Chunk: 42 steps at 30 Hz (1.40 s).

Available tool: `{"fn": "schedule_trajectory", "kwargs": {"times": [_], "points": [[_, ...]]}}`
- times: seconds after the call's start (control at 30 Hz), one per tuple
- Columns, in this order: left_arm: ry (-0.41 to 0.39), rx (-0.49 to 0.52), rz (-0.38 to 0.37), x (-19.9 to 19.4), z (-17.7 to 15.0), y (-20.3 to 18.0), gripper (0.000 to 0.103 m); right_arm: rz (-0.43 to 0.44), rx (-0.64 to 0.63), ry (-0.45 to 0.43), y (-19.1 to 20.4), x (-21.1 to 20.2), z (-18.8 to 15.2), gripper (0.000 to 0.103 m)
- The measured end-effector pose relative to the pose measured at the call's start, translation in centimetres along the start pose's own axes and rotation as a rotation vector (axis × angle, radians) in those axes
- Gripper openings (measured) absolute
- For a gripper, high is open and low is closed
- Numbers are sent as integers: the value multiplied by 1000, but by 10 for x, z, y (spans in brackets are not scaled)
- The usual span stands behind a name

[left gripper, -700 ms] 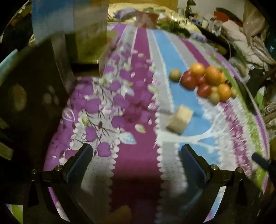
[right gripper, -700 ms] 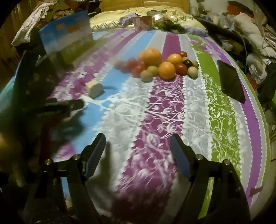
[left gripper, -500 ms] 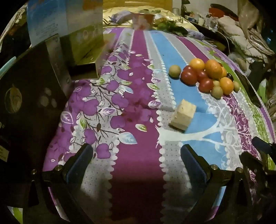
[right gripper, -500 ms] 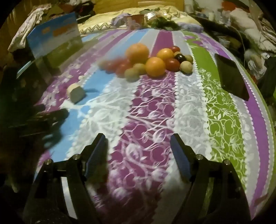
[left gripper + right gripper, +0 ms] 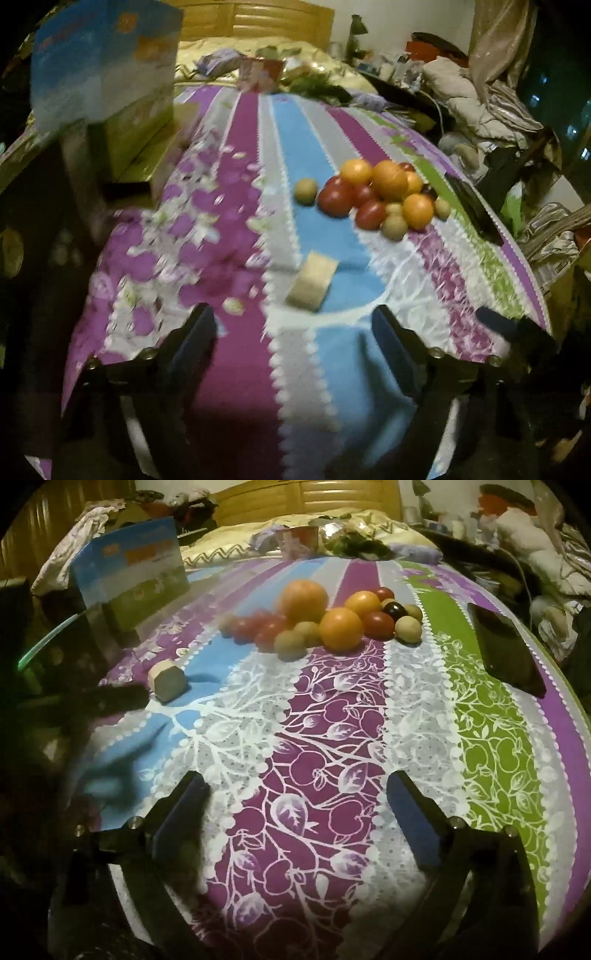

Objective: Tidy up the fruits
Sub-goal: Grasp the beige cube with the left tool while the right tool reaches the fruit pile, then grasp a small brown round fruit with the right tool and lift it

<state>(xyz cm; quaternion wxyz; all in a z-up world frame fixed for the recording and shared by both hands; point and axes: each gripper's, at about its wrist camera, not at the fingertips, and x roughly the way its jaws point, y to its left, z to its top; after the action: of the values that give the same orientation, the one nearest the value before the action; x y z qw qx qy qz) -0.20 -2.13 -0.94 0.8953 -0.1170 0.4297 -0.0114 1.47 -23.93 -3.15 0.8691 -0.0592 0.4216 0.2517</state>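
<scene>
A pile of fruit (image 5: 384, 195) lies on the striped tablecloth (image 5: 236, 369): oranges (image 5: 340, 627), red tomatoes (image 5: 378, 624), small green-brown round fruits (image 5: 290, 645) and one dark plum (image 5: 394, 609). A single green fruit (image 5: 306, 191) sits apart at the pile's left. My left gripper (image 5: 293, 332) is open and empty, low over the cloth, well short of the pile. My right gripper (image 5: 297, 797) is open and empty, also short of the pile. The left gripper's finger (image 5: 110, 698) shows at the left of the right wrist view.
A pale wooden block (image 5: 313, 280) lies just ahead of the left gripper, also in the right wrist view (image 5: 167, 681). A blue and green carton (image 5: 107, 77) stands at the left. A black phone (image 5: 504, 650) lies right of the fruit. Clutter lines the far and right table edges.
Both grippers have shifted slightly; the left view has tilted up and moved a little toward the block. Both stay open and empty. The fruit has not moved.
</scene>
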Motion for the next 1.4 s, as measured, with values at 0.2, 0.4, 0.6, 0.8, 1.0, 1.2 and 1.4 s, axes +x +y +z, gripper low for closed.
{"fn": "schedule_trajectory", "kwargs": {"times": [0.2,0.4,0.6,0.8,1.0,1.2,1.4], "points": [[61,-5,-17,30,8,-1,48,5,-13,32,6,3,2,101],[79,69,23,42,14,-17,27,27,15,49,2,-1,5,88],[59,24,44,30,16,-8,22,82,51,45,-2,-2,24,40],[42,-17,43,17,17,6,22,97,53,29,3,24,60,39],[47,-36,34,17,21,11,22,83,59,66,4,56,80,39],[49,-43,22,20,22,10,22,36,50,81,6,68,90,35],[59,-37,20,22,25,9,22,-1,46,86,5,74,93,28]]}}
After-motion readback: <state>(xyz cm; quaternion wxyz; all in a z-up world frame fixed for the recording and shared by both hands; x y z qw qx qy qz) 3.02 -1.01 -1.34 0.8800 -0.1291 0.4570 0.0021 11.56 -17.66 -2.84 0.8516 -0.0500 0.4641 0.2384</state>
